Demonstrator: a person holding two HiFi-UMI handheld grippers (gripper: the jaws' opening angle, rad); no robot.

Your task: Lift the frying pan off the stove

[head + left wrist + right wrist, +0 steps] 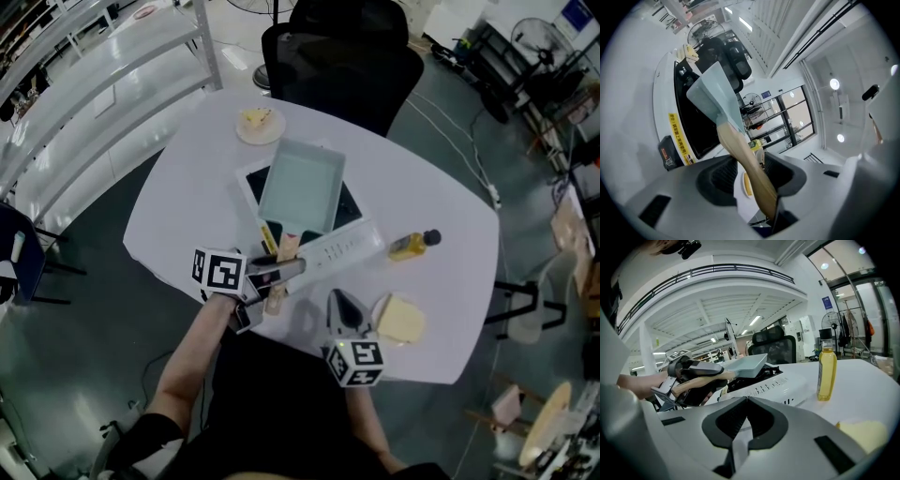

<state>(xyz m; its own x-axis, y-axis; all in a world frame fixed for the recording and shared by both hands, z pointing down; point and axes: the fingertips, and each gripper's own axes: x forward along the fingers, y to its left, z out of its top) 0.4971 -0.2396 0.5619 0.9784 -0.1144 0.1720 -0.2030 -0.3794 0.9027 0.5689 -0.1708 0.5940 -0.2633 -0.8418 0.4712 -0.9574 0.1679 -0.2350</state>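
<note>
Both left gripper (757, 164) jaws are closing round the wooden handle (740, 145), one pad not yet touching. Beyond them the frying pan (715, 93) sits on the stove (693, 131). It looks rigid and probably front-heavy, so grip firmly. Right gripper (746, 401) jaws are together, empty.

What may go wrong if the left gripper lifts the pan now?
The jaws of the left gripper are closing on the handle but do not seem to press it yet; lifting now may let it slip. The wide pan sits ahead of the grip, so it may tip or twist. The bottle stands beside the stove; a swinging pan may hit it.
</note>
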